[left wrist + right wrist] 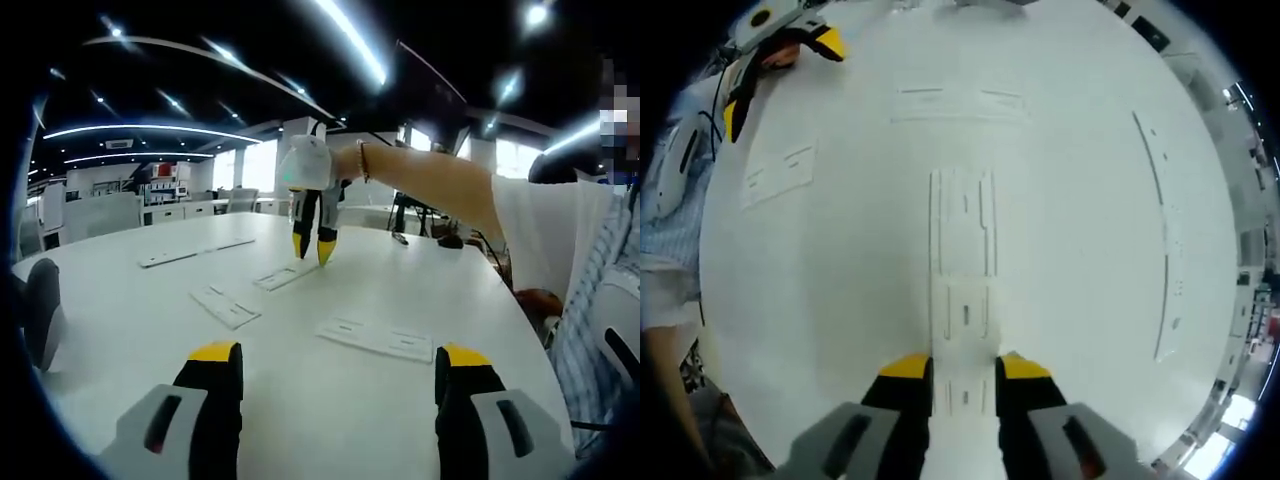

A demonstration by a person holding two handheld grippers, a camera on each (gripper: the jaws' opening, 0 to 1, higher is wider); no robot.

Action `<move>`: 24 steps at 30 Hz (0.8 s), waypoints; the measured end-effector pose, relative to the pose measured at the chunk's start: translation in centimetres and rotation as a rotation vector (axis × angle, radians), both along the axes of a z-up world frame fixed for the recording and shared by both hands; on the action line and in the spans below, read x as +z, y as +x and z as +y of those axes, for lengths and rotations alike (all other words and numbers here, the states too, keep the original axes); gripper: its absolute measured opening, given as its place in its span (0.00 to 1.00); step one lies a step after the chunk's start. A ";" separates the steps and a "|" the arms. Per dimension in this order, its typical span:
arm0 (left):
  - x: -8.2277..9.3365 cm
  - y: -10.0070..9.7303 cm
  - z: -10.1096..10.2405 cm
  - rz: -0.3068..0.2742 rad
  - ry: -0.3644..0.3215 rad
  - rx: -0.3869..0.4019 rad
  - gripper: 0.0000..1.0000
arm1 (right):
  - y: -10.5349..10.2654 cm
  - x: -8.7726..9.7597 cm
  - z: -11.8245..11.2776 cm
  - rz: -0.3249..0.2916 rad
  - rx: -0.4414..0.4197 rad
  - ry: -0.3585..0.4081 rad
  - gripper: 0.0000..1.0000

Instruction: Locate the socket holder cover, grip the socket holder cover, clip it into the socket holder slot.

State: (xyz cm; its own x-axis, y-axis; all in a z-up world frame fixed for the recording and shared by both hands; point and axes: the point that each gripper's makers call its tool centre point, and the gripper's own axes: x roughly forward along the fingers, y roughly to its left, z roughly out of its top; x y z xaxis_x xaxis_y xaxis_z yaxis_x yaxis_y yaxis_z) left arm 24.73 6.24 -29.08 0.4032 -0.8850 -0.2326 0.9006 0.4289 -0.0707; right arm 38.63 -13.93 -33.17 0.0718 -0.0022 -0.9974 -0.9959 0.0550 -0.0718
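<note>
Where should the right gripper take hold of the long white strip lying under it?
Across its narrow width at the near end, coming straight down. The white strip lies flat on the table, and the right gripper already straddles its two long edges.

No legible text, either view.
White plastic strips on the table [300, 400]: blank, no print or nos. seen. Shelves at far wall [160, 180] in left gripper view show red/colored patches, too blurred to read as signs or brands. Gripper bodies: no labels readable.
</note>
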 end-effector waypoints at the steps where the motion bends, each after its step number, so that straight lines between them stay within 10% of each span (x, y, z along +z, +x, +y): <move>1: 0.0 0.0 0.0 0.000 0.000 0.000 0.79 | 0.0 0.0 0.0 0.000 0.001 0.001 0.25; 24: -0.2 0.4 0.1 -0.004 0.014 0.005 0.79 | 0.2 -0.2 -0.2 -0.018 -0.027 0.040 0.31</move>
State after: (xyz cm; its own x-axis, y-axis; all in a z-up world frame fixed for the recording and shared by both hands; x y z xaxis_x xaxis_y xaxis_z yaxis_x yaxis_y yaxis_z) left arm 25.12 6.29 -29.27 0.4086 -0.8796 -0.2436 0.8987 0.4344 -0.0611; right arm 38.80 -14.12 -33.37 0.0906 0.0351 -0.9953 -0.9925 0.0852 -0.0873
